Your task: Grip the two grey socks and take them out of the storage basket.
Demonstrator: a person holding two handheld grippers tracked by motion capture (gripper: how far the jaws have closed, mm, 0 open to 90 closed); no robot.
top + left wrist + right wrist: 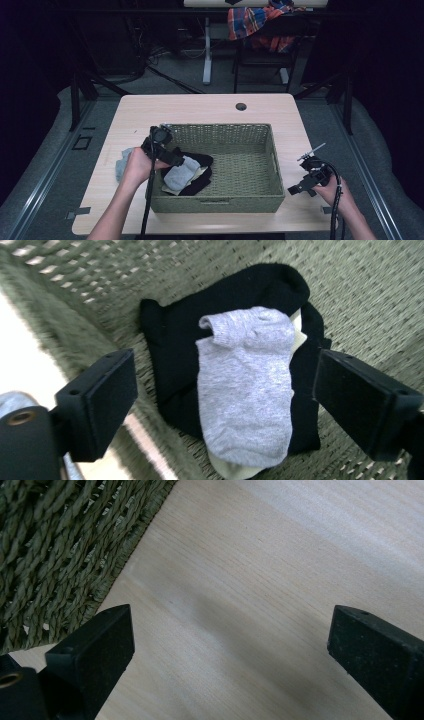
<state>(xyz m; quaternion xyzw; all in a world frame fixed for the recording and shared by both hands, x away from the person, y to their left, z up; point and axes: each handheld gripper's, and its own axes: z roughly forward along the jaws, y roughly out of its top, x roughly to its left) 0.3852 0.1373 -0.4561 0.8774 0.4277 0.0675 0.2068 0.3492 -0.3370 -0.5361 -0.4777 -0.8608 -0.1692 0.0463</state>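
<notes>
I am hovering the left gripper over the left end of the olive-green woven rectangular basket, its fingers standing wide apart and holding nothing. Below them, the light grey ankle sock is lying flat on top of a folded black knit garment, with a pale cream sock peeking out beneath. All three are resting on the basket floor near its left wall.

I am judging the grey sock as very light, soft and limp; it should be drooping and folding the moment it is lifted, with no risk of breakage. The ribbed cuff looks the best place to pinch, being thicker and bunched, though a pinch set too deep may be catching the black cloth too.

A second greyish cloth is lying on the desk just left of the basket.

I am keeping the right gripper low over bare desk beside the basket's right wall, fingers wide open and empty.

The desk is pale wood-grain laminate, matte, with a cable hole at the back. The room is dim; a chair draped with a plaid shirt is standing beyond.
</notes>
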